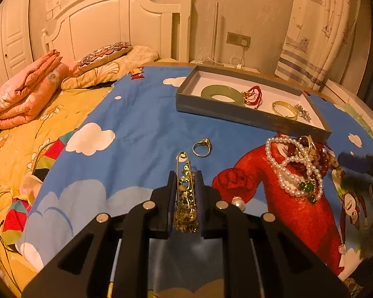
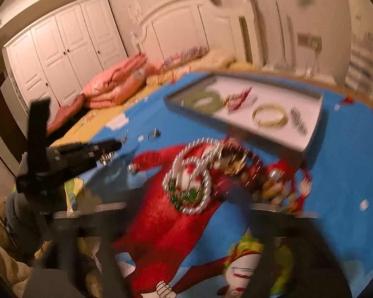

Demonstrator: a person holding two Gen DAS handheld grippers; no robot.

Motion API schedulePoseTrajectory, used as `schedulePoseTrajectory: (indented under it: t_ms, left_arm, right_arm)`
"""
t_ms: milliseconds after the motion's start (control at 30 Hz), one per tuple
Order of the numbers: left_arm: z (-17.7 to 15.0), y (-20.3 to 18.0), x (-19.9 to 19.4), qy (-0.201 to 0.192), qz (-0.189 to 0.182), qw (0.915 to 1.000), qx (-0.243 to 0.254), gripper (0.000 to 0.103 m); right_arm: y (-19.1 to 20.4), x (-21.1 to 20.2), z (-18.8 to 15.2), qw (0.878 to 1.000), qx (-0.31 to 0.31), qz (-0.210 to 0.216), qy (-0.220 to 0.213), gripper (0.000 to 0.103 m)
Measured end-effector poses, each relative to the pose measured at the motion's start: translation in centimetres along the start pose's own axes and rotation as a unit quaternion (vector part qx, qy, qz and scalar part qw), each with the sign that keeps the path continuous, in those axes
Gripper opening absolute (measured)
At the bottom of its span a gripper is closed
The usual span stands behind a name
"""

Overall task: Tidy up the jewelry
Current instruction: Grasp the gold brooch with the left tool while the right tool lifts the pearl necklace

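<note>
My left gripper (image 1: 185, 173) is shut on a gold pin brooch (image 1: 185, 188) with dangling charms, low over the blue cartoon blanket. A gold ring (image 1: 202, 147) lies just ahead of it. A pile of pearl and red bead necklaces (image 1: 301, 166) lies to the right, also in the blurred right wrist view (image 2: 199, 173). A grey tray (image 1: 226, 113) holds a green jade bangle (image 1: 221, 94), a red cord bracelet (image 1: 255, 95), a gold bangle (image 1: 284, 109) and a silver piece (image 1: 303, 112). My right gripper is a blur at that view's bottom; its jaws are unreadable.
A loose pearl (image 1: 238, 203) lies by my left fingers. The left gripper shows from the side in the right wrist view (image 2: 92, 151). Folded pink quilt (image 1: 24, 92) and pillows (image 1: 104, 57) lie at the headboard. A curtain (image 1: 318, 29) hangs at right.
</note>
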State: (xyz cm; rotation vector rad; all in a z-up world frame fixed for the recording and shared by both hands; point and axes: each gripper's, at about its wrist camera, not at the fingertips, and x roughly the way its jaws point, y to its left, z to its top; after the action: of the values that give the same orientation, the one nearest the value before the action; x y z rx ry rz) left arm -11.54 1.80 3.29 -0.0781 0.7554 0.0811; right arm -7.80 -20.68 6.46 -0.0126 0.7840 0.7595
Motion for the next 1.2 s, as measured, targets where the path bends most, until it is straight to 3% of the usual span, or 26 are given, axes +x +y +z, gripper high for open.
schedulePoseTrajectory:
  t_ms: [267,533,600,667,1067,1200]
  left_arm:
    - [-0.1,0.4,-0.1,-0.01,-0.005,0.9999,-0.002,0.014]
    - [-0.6,2.0,-0.3,-0.015,-0.008,0.9997,-0.019,0.014]
    - [-0.6,2.2,-0.4,-0.017,-0.008,0.9996,-0.021,0.014]
    - [-0.7,2.4,-0.5,-0.019,-0.008,0.9995,-0.023,0.014]
    - [-0.9,2.4,-0.6,-0.022,-0.011,0.9994,-0.025,0.014]
    - [-0.9,2.3,-0.8,-0.023,-0.009,0.9995,-0.022,0.014]
  right_arm:
    - [1.5,3.4,1.1,0.998,-0.039,-0.017,0.056,0.056]
    - [1.4,7.6,2.4,0.992,-0.044,-0.058,0.101,0.054]
    - [1.4,8.0,2.7,0.992,-0.046,-0.067,0.097,0.045]
    - [1.2,7.6,3.0,0.994,-0.038,-0.068,0.078,0.019]
    - [1.2,1.8,3.9,0.999,-0.015,-0.018,-0.031,0.018]
    - [1.1,0.5,4.2,0.999,-0.008,-0.01,-0.044,0.018]
